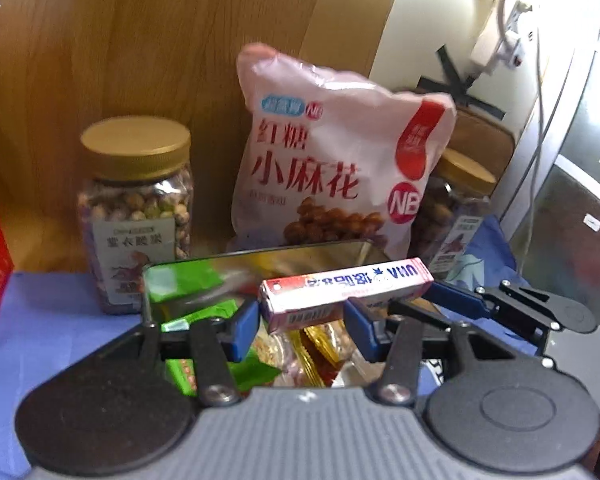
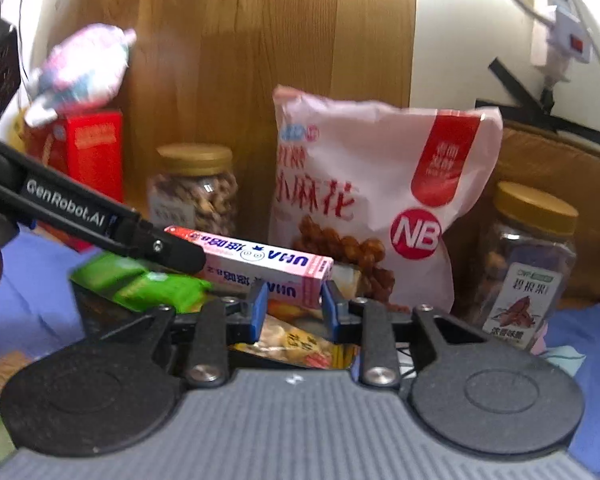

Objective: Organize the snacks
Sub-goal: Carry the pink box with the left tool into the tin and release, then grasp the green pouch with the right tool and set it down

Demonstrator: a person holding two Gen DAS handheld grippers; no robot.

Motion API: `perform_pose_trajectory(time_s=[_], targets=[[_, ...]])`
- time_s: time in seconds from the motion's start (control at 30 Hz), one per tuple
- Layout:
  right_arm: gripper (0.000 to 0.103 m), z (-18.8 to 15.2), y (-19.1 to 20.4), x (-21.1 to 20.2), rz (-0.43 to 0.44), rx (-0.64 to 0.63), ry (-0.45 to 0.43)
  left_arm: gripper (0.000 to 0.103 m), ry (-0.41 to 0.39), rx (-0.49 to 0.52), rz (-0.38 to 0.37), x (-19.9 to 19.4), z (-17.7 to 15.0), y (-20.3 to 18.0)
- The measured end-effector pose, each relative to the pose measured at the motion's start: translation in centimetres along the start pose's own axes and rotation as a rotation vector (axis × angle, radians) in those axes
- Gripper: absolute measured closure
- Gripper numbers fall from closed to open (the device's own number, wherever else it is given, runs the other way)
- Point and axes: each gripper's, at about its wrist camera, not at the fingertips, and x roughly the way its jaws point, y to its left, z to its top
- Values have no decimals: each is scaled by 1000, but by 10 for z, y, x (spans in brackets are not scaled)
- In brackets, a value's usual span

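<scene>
A long pink candy box point(image 1: 340, 288) hangs above an open metal tin point(image 1: 332, 250) of small snack packs in green and yellow wrappers. My left gripper point(image 1: 300, 314) has its blue pads closed on the box's near end. In the right wrist view my right gripper point(image 2: 292, 294) has its pads against the sides of the other end of the pink candy box point(image 2: 268, 260). Each gripper shows in the other's view: the right gripper point(image 1: 452, 296) comes in from the right, and the left gripper point(image 2: 180, 256) covers the box's left end.
Behind the tin, a pink snack bag point(image 1: 332, 168) leans on the wooden panel between two gold-lidded nut jars point(image 1: 136, 208) point(image 1: 456, 216). A red box point(image 2: 96, 152) with a wrapped pack point(image 2: 84, 68) on top stands at the left. A blue cloth point(image 1: 40, 320) covers the table.
</scene>
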Motion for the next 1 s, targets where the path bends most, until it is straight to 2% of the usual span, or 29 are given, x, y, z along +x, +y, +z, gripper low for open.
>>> perform_pose_trajectory(time_s=[0.03,0.1,0.27,0.4,0.5,0.57,0.63,0.7,0.77,0.87,1.0], targets=[[63,-2,0,3,-10,3,5,56,12,1,-3,6,0,-1],[51,-4,-2,7,-17,8,0,53,28,12,1,15,0,-4],[51,-5,-4,-3,-45,34,-48,50,18,39,23,12,-2,-12],[51,-13,-8,-44,56,167,-97,50,-59,17,-20,-31,-6,-9],[51,-29,3,-59,208,219,-20,43,-120,-22,-71,-73,-28,0],[50,-38,25,-53,271,150,79,42,-128,-53,-80,-89,-48,4],[41,-44,51,-39,268,55,145,42,-103,-101,-80,-98,-69,9],[22,-45,65,-23,270,30,184,42,-70,-147,-83,-105,-89,17],[12,-43,71,-6,259,18,226,42,-46,-174,-83,-110,-105,23],[15,-44,74,13,235,-9,292,42,-16,-192,-79,-118,-122,28],[43,-45,65,-3,252,-11,290,42,2,-190,-77,-126,-135,29]])
